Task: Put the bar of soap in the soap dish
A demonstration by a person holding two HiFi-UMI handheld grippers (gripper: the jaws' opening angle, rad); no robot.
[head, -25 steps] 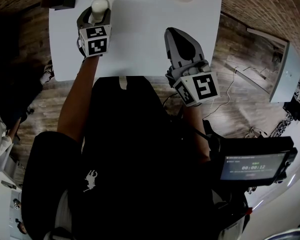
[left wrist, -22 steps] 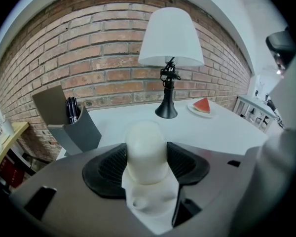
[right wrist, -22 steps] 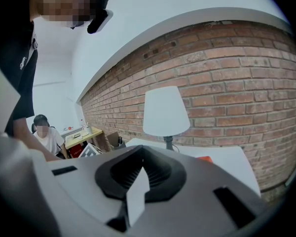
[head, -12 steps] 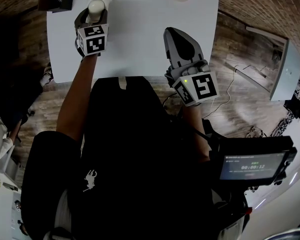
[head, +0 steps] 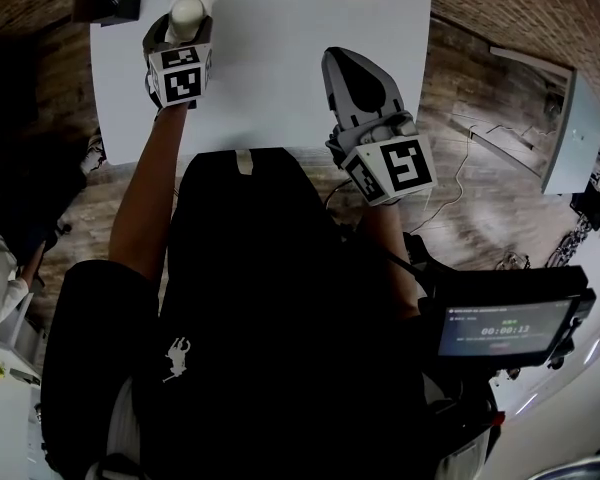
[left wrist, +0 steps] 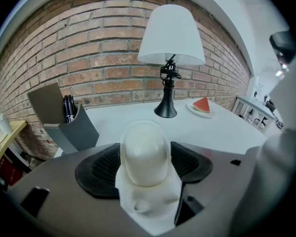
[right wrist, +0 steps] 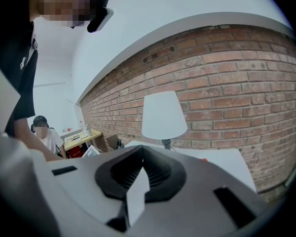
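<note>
A cream oval bar of soap [left wrist: 144, 152] stands between the black pads of my left gripper [left wrist: 145, 158]. Its jaws have just been opening and now stand wide, their pads close beside the soap without visibly pressing it. A faint pale rim shows round the soap, possibly the soap dish; I cannot tell for sure. In the head view the soap [head: 187, 13] and left gripper [head: 186, 10] are at the far left of the white table [head: 280, 58]. My right gripper [head: 355, 68] hovers over the table's near edge, shut and empty, as the right gripper view [right wrist: 143, 157] also shows.
A black lamp with a white shade [left wrist: 168, 38] stands at the back by the brick wall. A plate with a watermelon slice [left wrist: 202, 106] lies to its right, and a grey pen holder [left wrist: 64, 120] stands at the left. A person [right wrist: 42, 132] sits at a distant desk.
The left gripper's jaws stand wider round the soap than before. That gripper has shifted only slightly toward the top left of the head view. The right gripper has kept still.
</note>
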